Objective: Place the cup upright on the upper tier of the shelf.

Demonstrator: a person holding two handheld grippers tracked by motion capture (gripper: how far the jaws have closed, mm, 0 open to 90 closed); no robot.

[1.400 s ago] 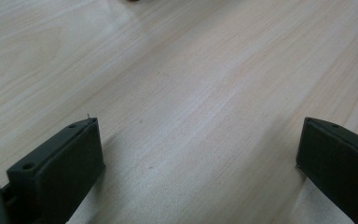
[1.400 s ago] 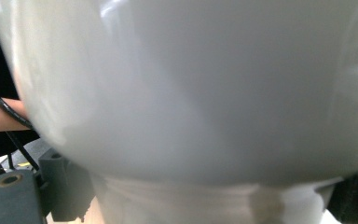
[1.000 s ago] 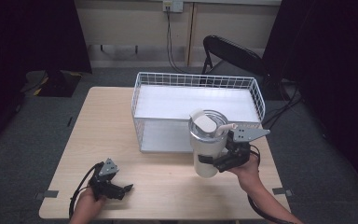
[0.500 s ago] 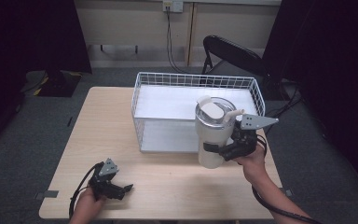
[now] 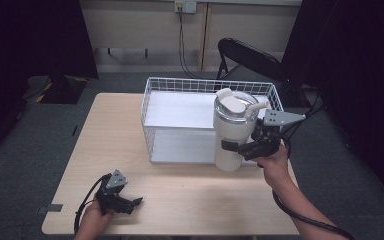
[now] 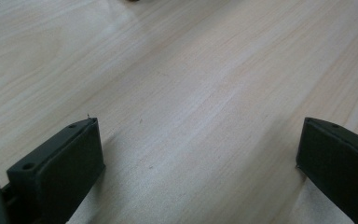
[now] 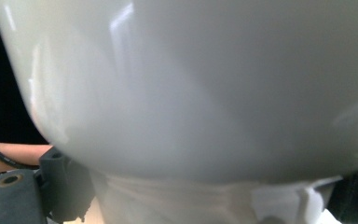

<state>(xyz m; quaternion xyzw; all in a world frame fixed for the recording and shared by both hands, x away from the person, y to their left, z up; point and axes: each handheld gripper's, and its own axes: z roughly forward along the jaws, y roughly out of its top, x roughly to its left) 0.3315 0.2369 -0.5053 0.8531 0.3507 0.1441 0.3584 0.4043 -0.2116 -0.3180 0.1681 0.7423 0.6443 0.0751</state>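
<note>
The pale wood-grain table (image 5: 190,200) runs under both my arms, w/ the white wire basket (image 5: 180,100), rectangular and white-floored, standing on its far right part. In front of the basket's right end I've got the tall cream-white tumbler w/ a lid and side handle (image 5: 231,131) upright in the air, its base level w/ the basket's front lower edge in the high view; can't tell whether the base is touching the tabletop. My right gripper (image 5: 240,148) is clamped around the tumbler's lower body from the right side, black jaws either side of it, grey three-cornered plate on top, cable trailing back past my forearm. In the right gripper view the tumbler's glossy wall (image 7: 205,93) sits right up against the camera, one jaw pad at lower left. My left gripper (image 5: 130,204) rests low at the table's near left corner, well apart from the basket, jaws spread wide w/ nothing between them; in the left gripper view just bare wood (image 6: 191,93) lies between the two black pads
</note>
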